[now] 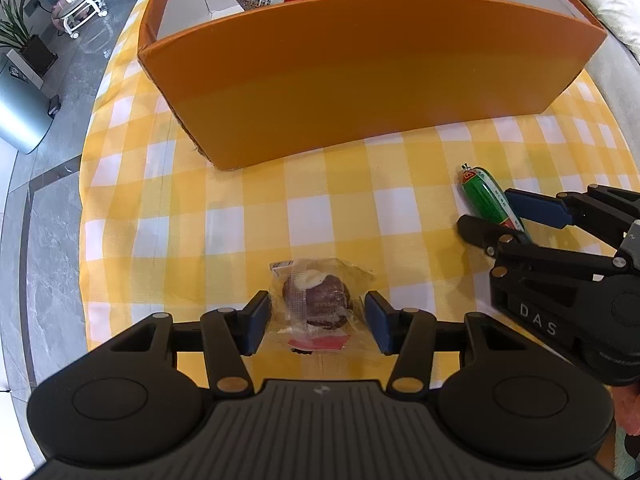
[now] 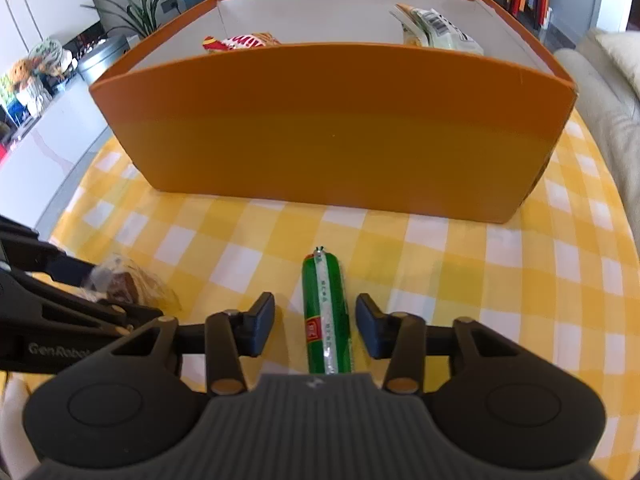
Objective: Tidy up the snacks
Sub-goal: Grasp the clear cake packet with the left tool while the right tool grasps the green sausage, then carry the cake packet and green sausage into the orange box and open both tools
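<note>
Left wrist view showed the left gripper [image 1: 316, 322] open astride a wrapped chocolate cake [image 1: 318, 306], the right gripper [image 2: 315, 326] open astride a green sausage [image 2: 326, 314]; both snacks lay unboxed before the orange box [image 1: 360, 76], which already held two packets.

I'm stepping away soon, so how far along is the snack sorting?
Done: two snack bags sit in the orange box. In hand: nothing gripped; left tongs straddle the wrapped chocolate cake, right tongs the green sausage stick. Left: boxing both.
</note>
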{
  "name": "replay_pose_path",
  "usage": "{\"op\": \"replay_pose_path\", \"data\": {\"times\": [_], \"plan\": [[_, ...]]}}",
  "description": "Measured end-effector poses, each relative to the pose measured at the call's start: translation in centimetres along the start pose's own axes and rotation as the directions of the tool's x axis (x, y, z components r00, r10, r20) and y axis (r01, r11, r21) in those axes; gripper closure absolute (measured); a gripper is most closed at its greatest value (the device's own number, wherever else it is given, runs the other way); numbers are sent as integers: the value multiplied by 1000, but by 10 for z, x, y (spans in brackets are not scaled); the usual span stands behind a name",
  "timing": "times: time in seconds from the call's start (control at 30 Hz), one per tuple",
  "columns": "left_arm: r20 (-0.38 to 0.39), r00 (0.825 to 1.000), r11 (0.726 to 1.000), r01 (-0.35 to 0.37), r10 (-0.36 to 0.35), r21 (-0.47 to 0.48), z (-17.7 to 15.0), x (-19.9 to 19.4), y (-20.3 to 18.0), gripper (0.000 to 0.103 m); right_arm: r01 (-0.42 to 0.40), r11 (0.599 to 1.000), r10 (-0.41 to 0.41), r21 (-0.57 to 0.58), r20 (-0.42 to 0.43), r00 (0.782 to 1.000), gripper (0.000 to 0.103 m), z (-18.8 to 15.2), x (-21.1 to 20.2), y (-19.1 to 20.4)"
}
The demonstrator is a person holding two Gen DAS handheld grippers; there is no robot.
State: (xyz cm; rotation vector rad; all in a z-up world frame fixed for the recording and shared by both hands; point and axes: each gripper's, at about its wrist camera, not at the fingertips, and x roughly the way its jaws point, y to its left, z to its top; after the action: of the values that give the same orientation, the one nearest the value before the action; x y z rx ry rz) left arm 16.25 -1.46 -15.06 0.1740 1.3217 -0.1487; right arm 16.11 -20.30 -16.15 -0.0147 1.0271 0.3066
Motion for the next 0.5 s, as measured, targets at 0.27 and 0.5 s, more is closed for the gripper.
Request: {"op": "replay_pose_path", "data": {"times": [0.27, 0.5], "plan": [[-7, 1000, 1000, 1, -1, -1, 1, 2, 1, 45, 20, 999, -20, 29, 4, 1000, 83, 2, -1, -4], [8, 1000, 1000, 6, -6, -10, 0, -3, 2, 46, 2, 988, 2, 153, -28, 1000, 84, 4, -4, -16]]}}
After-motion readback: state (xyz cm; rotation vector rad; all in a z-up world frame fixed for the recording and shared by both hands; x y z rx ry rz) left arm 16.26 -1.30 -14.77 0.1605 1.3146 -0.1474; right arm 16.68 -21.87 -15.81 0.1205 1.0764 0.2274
